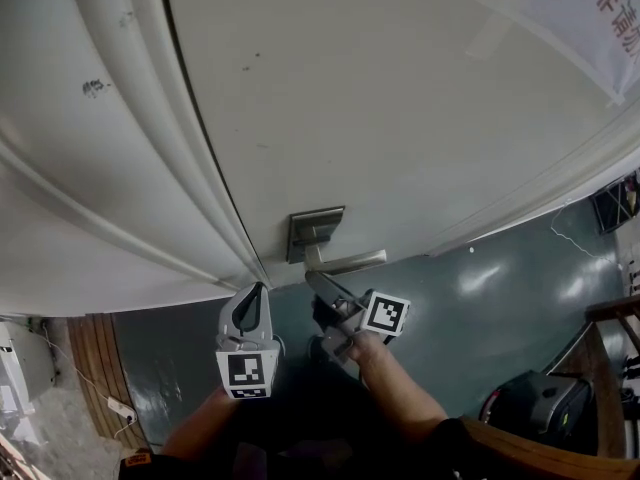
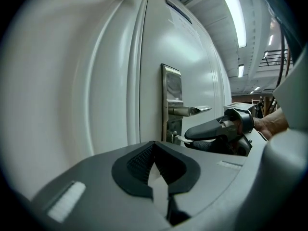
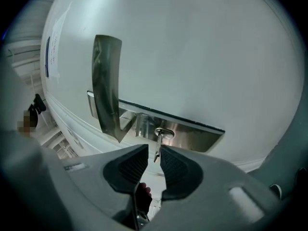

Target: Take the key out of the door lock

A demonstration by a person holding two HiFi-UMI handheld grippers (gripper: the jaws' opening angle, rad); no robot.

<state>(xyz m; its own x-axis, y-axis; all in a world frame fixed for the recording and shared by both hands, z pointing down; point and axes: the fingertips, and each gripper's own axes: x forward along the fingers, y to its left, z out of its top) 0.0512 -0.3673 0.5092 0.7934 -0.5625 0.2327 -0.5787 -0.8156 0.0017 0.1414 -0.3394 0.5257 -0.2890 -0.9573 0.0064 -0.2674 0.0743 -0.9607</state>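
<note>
At the plain white door (image 1: pixel 400 118), just below the brushed-metal lever handle (image 1: pixel 350 262), the small silver key (image 3: pixel 157 146) is still sitting in the keyhole of the steel lock plate (image 3: pixel 192 136), sticking straight out at the camera.

The right tongs (image 3: pixel 154 154) are lined up right on it and turned on their side, so from the left gripper view one jaw sits above the other. The free end of the key hangs between the two ribbed black pads (image 3: pixel 132 165). The jaws are apart though. The key sits closer to one pad, and I can't see either of them actually pressing on it, so no grip. The hand (image 1: pixel 372 353) holding them comes up from the bottom of the head view, over the dark green floor (image 1: pixel 480 303).

The left tongs (image 2: pixel 154 148) hang a bit to the left of the lock, near the door's edge and the white moulded frame (image 1: pixel 130 168). They point at the door, closed up, with nothing in them.
</note>
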